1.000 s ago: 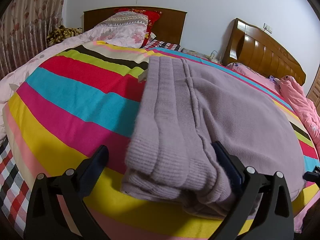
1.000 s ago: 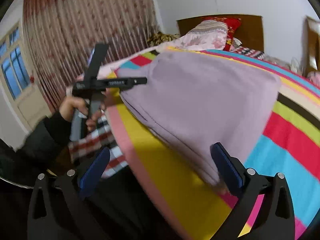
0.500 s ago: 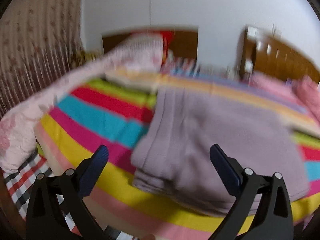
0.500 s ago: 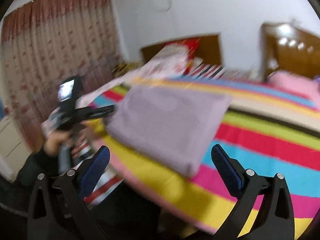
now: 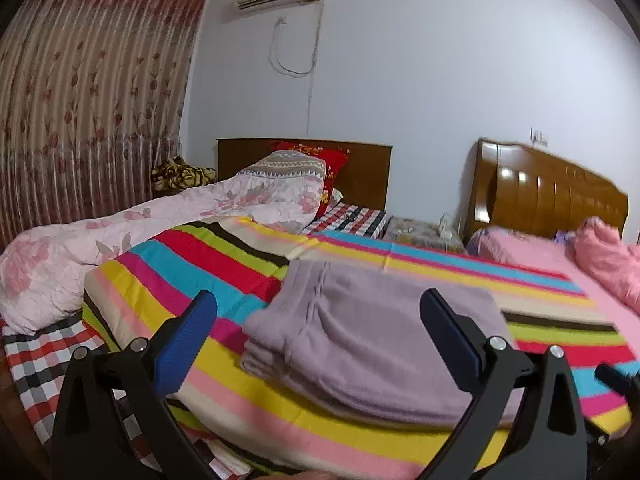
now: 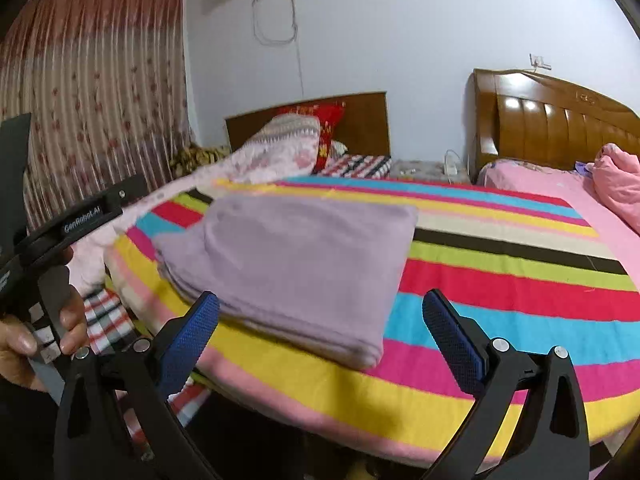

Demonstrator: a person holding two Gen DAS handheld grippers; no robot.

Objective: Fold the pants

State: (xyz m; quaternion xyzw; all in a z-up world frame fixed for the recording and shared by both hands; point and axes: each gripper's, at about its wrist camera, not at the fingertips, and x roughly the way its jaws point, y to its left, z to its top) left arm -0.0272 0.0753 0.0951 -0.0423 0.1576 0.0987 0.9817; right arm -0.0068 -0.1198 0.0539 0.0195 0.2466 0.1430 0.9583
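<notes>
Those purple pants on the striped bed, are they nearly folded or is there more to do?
The purple pants lie as a compact, layered rectangle on the striped blanket, so folding looks done. Nothing is in hand: the left hand-held gripper and right hand-held gripper are open, off the cloth. At most, tidying uneven edges remains.

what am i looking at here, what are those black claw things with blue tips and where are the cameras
No robot here: a person holds a two-finger gripper in each hand, with a camera on each looking forward along the fingers. One picture is from the left gripper, the other from the right gripper, which also shows the left one in the person's hand. Both are open and hold nothing. Folded purple pants lie on a striped blanket on the bed.
</notes>
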